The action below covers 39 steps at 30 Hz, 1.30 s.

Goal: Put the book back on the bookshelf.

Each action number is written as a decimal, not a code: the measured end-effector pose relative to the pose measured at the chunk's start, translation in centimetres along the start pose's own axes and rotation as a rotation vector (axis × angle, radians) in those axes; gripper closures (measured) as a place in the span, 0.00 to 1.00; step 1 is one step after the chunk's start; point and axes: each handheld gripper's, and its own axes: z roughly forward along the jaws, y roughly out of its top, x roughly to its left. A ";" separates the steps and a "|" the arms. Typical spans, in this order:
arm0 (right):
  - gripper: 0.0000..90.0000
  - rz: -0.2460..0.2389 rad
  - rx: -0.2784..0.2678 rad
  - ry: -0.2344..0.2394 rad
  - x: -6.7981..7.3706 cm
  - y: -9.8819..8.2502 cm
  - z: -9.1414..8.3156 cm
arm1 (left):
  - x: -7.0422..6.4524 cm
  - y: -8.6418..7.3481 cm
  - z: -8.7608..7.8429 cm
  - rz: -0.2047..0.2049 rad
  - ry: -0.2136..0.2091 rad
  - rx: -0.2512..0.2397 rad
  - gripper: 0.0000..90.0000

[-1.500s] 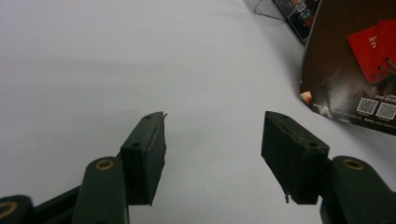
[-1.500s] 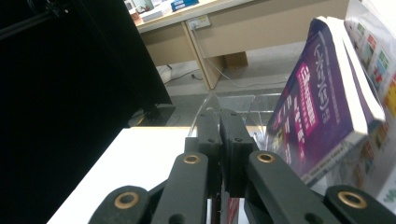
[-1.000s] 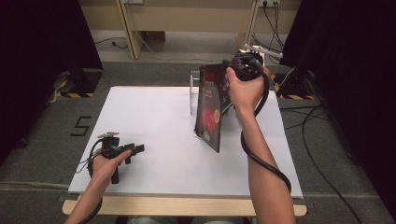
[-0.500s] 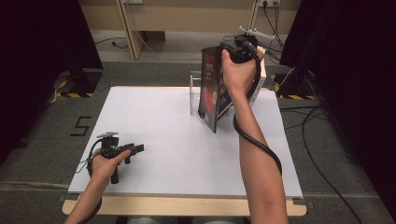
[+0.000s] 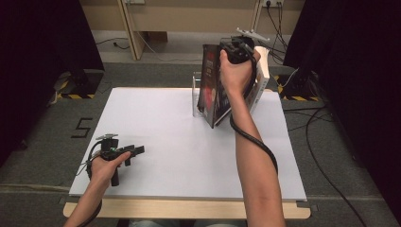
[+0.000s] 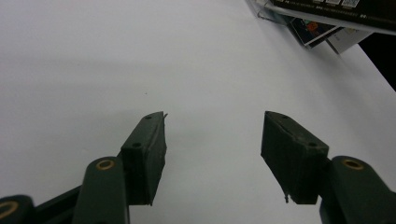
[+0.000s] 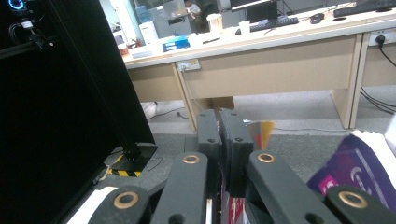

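At about eight o'clock on the white table (image 5: 156, 123), the person's left gripper (image 5: 135, 150) rests low near the front edge, its jaws spread wide with nothing between them; the left gripper view shows bare tabletop between the two black pads (image 6: 145, 154). Moving right, toward one o'clock at the far side of the table, stands a clear plastic holder (image 5: 196, 94). Just beside it, the right gripper (image 5: 230, 48) is clenched on the top edge of a dark book (image 5: 213, 87) with a red and white cover; the book hangs tilted, its lower corner close to the table at the holder's right. In the right gripper view the jaws press nearly together on the thin cover. The step in hand looks like carrying the book to the holder. The next move seems to call for righting the book, lining its lower edge up over the holder's opening, and lowering it in before letting go.
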 end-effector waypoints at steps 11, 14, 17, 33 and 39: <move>0.97 -0.056 0.030 0.023 -1.2 -2.0 -5.2 | -0.4 0.0 0.1 -0.001 -0.003 -0.003 0.43; 0.97 -0.040 0.042 0.040 -1.9 -3.0 -6.6 | -0.5 0.0 0.1 0.002 -0.003 -0.002 0.43; 0.97 -0.039 0.063 0.048 -2.6 -3.8 -8.1 | -0.5 0.0 0.1 0.000 -0.003 -0.005 0.43; 0.97 -0.014 0.147 0.026 -5.4 -6.3 -10.8 | -0.8 0.0 0.2 0.004 -0.006 -0.003 0.43; 0.96 -0.013 0.146 0.016 -5.6 -6.4 -11.3 | -1.0 0.1 0.2 0.010 -0.009 -0.003 0.43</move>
